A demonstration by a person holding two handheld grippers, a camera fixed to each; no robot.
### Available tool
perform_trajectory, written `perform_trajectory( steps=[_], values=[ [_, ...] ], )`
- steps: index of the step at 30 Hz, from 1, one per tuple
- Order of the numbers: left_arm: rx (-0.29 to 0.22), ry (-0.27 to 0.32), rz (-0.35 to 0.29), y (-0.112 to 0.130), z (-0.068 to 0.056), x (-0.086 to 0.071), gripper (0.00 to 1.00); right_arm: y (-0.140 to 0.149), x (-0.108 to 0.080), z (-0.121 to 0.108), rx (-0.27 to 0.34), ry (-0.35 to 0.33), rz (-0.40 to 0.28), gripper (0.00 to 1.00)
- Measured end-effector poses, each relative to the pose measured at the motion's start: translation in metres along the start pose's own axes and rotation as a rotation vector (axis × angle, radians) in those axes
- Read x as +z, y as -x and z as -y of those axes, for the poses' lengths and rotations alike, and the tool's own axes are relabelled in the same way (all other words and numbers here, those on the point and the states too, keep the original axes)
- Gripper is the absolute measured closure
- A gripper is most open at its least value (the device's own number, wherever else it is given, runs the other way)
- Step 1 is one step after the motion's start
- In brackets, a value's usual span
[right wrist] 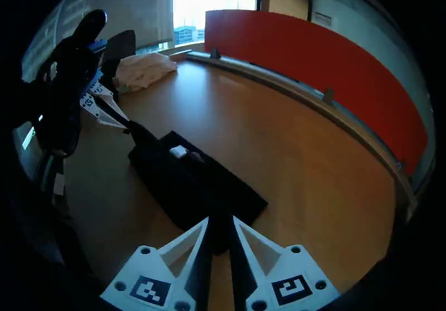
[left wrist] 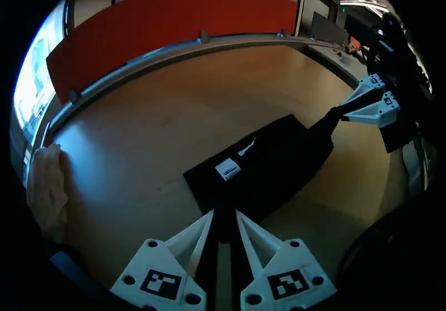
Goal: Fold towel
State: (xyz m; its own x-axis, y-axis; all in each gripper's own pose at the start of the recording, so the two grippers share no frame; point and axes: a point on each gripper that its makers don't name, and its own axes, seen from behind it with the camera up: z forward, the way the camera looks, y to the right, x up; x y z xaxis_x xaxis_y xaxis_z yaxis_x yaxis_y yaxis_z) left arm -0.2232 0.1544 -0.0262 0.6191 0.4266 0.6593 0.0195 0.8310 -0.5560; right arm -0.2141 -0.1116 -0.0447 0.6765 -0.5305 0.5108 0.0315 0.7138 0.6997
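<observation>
**Both grippers pinch opposite ends of the black towel**

The towel [left wrist: 273, 160] lies as a long dark strip on the wooden table [left wrist: 167, 116], stretched between the two grippers. A small white label [left wrist: 227, 169] sits on its upper face, nearer the left gripper's end.

In the left gripper view, the left gripper [left wrist: 224, 217] is at the near edge. Its jaws are drawn almost together, with the towel's near end caught between them. At the far right, the right gripper [left wrist: 339, 113] has its tips closed on the other end, where the cloth narrows and lifts a little off the table.

In the right gripper view, the right gripper [right wrist: 220, 222] is in the foreground. Its jaws are closed on the towel [right wrist: 195, 191], and dark cloth runs back into the gap between the fingers. The label [right wrist: 178, 152] shows toward the far end. There the left gripper [right wrist: 127, 124] pinches the cloth at the far left, held by a dark-clad person at the table's edge.

A crumpled cream cloth [right wrist: 142, 68] lies on the table's far corner, well apart from the towel. A red panel [right wrist: 334, 60] runs along the table's far side.
</observation>
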Motion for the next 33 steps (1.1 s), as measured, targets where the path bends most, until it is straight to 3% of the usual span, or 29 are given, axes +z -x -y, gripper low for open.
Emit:
perform_trajectory(
  steps=[20, 33],
  values=[
    [0.035, -0.019, 0.047, 0.005, 0.014, 0.056, 0.85, 0.025, 0.041, -0.028, 0.035, -0.002, 0.072, 0.84],
    [0.066, -0.079, 0.052, 0.007, 0.027, 0.081, 0.66, 0.035, 0.061, -0.045, 0.062, 0.057, 0.102, 0.70]
  ],
)
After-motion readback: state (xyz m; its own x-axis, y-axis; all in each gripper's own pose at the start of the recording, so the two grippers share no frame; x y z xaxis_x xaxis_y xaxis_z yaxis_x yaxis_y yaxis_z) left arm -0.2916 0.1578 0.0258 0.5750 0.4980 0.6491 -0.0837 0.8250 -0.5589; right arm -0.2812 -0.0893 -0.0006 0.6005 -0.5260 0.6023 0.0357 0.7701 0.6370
